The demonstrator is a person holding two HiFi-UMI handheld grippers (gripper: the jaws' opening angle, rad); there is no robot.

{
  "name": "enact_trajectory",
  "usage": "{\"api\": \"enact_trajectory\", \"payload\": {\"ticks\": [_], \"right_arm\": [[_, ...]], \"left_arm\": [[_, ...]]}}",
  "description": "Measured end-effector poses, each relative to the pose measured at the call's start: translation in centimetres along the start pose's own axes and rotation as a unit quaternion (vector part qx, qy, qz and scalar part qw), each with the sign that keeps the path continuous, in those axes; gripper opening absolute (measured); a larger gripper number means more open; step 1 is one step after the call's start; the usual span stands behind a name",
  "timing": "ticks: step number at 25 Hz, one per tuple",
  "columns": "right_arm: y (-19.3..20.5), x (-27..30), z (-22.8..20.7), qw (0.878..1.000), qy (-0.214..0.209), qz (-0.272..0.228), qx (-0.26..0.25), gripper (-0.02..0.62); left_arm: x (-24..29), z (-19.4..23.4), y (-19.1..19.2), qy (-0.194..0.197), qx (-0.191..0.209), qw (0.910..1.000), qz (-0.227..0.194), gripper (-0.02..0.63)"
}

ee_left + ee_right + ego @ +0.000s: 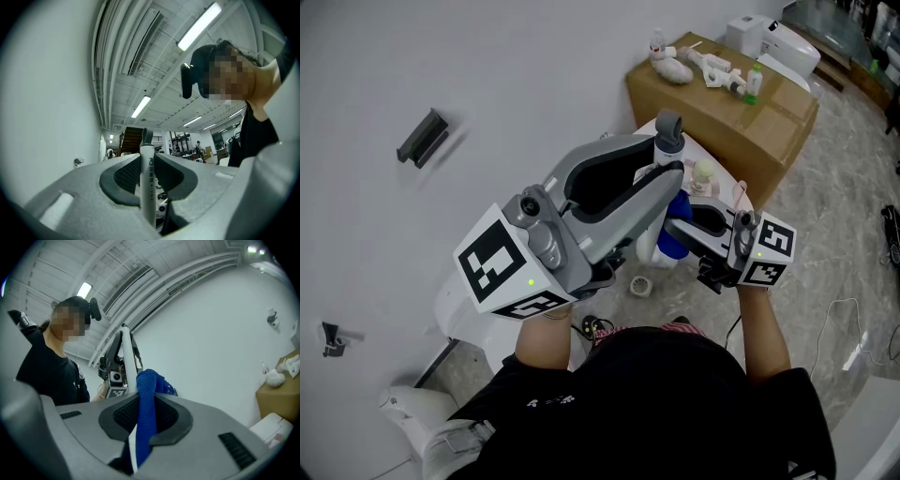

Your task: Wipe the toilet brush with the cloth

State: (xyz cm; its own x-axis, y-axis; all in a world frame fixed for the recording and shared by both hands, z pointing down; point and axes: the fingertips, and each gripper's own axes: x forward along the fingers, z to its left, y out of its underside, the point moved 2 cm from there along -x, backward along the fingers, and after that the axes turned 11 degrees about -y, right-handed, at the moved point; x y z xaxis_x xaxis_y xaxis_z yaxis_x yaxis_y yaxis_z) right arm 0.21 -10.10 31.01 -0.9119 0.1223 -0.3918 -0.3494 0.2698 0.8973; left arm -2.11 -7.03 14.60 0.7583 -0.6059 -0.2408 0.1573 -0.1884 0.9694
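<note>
Handle end up, the toilet brush (pixel 147 180) stands nearly upright. Its long axis runs bottom to top in the left gripper view, a white shaft capped by a grey hanging loop. The left gripper (pixel 147 161) is clamped on that shaft, one ribbed pad against each side. In the head view the grey end of the brush (pixel 668 131) pokes out past the tips of the left gripper (pixel 661 178) and points towards a cardboard box (pixel 722 103) by the wall.

The right gripper (pixel 145 413) has its jaws closed on the blue cloth (pixel 146 399), which rises between the pads as a folded strip and bunches into a rounded wad above them. In the right gripper view that wad sits against the shaft of the brush (pixel 125 359). It appears to touch the shaft, though the overlap makes contact hard to confirm. From above, only a patch of the cloth (pixel 675 242) shows, just ahead of the right gripper (pixel 682 228).

The bristle end is nowhere visible (both gripper bodies and the person's arms cover everything below the jaws). The lower shaft is cut off by the left gripper's own body, and the dark print on the shaft is too small to read. The cloth's lower end drops out of sight between the right jaws.
</note>
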Motion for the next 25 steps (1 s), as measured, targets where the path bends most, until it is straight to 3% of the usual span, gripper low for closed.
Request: {"api": "enact_trajectory", "payload": {"ticks": [25], "right_arm": [[3.2,-1.5,-1.9,0.998,0.021,-0.006,0.054,0.063]], "left_arm": [[0.0,-0.1,-0.3,0.004,-0.005,0.9999,-0.013,0.092]]}}
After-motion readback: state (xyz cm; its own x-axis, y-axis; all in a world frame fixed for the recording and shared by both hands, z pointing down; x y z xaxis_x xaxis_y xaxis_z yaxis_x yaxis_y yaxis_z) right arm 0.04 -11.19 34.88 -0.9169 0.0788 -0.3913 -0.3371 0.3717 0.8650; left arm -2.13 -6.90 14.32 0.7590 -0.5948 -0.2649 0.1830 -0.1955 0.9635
